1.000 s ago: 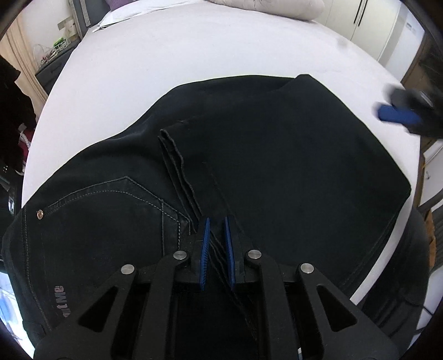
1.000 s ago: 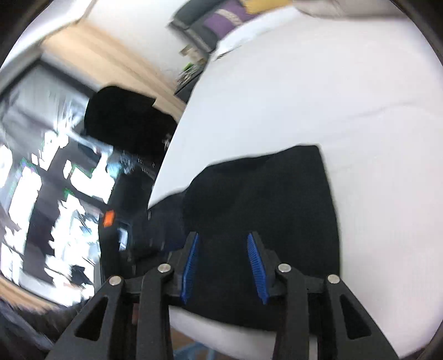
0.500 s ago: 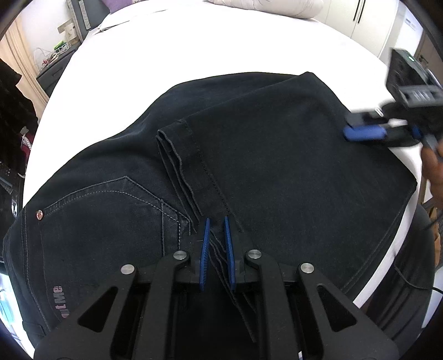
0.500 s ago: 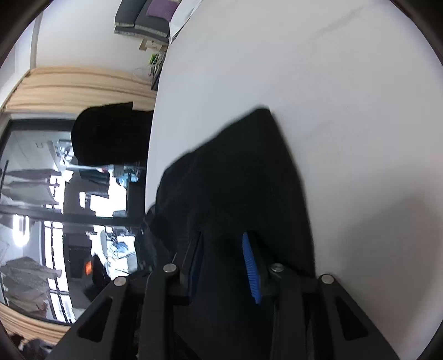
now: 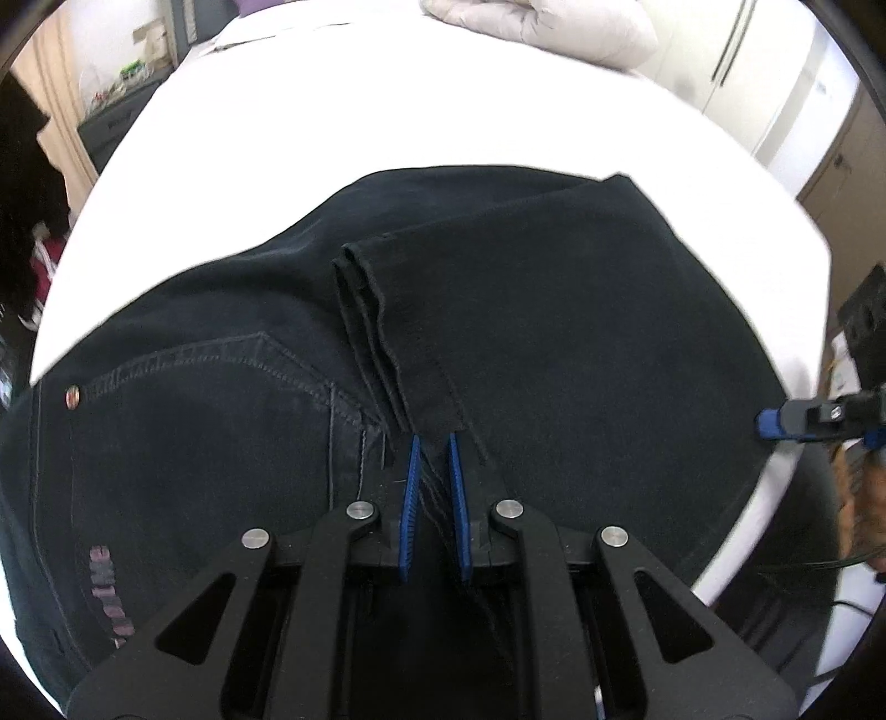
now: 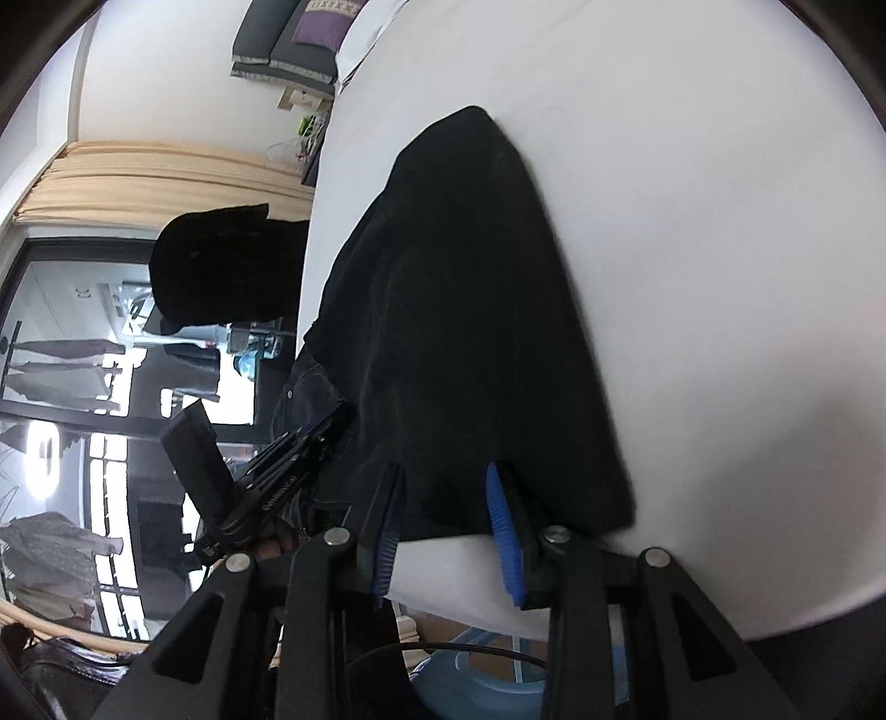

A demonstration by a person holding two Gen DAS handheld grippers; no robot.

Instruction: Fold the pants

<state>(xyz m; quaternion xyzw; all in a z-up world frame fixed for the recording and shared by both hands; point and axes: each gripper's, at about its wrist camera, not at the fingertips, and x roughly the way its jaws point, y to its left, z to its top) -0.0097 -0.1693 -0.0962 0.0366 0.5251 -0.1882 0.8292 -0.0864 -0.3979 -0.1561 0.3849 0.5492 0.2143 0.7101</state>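
In the left wrist view, the left gripper [image 5: 431,459] sits at lower centre, its blue fingers [image 5: 411,498] drawn close together and clamped on a bunched strip of hems from the pants [image 5: 554,343]. The stacked hem edges run from the fingers up toward the middle of the frame, lying over the seat of the garment. To the left of the fingers is a back pocket [image 5: 221,421] outlined in pale stitching, with a copper rivet [image 5: 72,396] at its upper left corner. In the lower left of the frame a pinkish embroidered label [image 5: 113,598] runs along the fabric; its letters are too blurred to read.

At the right edge of this view the right gripper [image 5: 772,425] shows as a blue tip on a black frame, just at the fold of the dark cloth near the edge of the white bed [image 5: 443,111]. In the right wrist view, the right gripper [image 6: 446,518] has its fingers [image 6: 501,526] held apart, straddling the near corner of the folded pants [image 6: 470,332] where the cloth meets the bed's edge [image 6: 720,277]; the pads do not press the cloth.

The pants are dark, near-black denim, folded with the legs brought over the seat, lying flat on the bed close to its near edge. White sheet lies bare beyond the pants toward the top of both frames, with a pale pillow [image 5: 531,25] at upper centre of the left view.
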